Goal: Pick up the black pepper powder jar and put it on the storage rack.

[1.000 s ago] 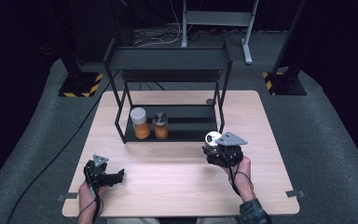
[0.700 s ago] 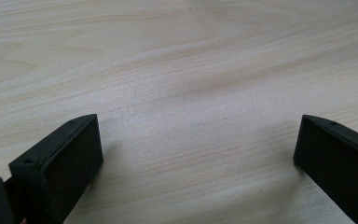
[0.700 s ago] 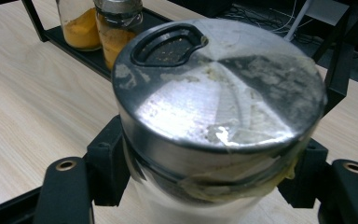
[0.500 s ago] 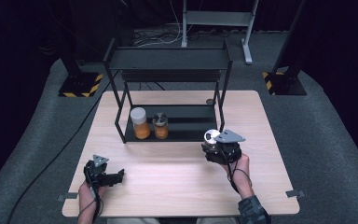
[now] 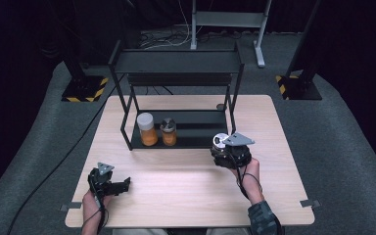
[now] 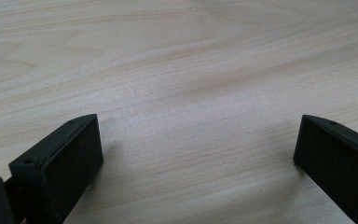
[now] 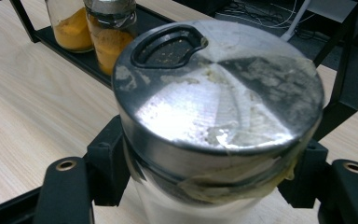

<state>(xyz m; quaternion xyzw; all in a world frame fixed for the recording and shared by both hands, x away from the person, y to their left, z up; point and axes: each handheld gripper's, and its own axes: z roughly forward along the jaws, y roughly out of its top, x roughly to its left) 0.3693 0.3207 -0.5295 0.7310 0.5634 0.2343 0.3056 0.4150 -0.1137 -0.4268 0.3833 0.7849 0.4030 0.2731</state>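
High view / step: a clear glass spice jar with a steel shaker lid (image 5: 220, 142) is held by the right gripper (image 5: 230, 152) just in front of the right end of the black metal two-tier rack (image 5: 176, 61); judged to be the carry towards the lower shelf (image 5: 200, 128).
High view / rack contents: a white-capped jar of orange powder (image 5: 147, 129) and a steel-lidded jar of orange powder (image 5: 168, 132) are seen side by side at the left of the lower shelf; bare shelf is left to their right.
High view / left gripper (image 5: 120, 186): rested low over the pale wooden table (image 5: 186, 196), near the front left, well apart from the rack.
High view / next move: the jar probably needs to be passed between the rack's front posts and set upright on the bare shelf beside the two jars; the right post is close, so a knock is possible.
Left gripper view / tool: jaws are stood wide apart, nothing between them, bare table (image 6: 182, 70) beneath.
Right gripper view / tool: jaws are clamped on the jar body, below the lid.
Right gripper view / jar look: the steel lid (image 7: 219, 93) is smeared and dusted with yellowish residue, its pour flap recess (image 7: 168, 46) flecked with powder; pale crust is seen along the rim.
Right gripper view / background: the two orange-powder jars (image 7: 107, 32) are seen on the shelf beyond.
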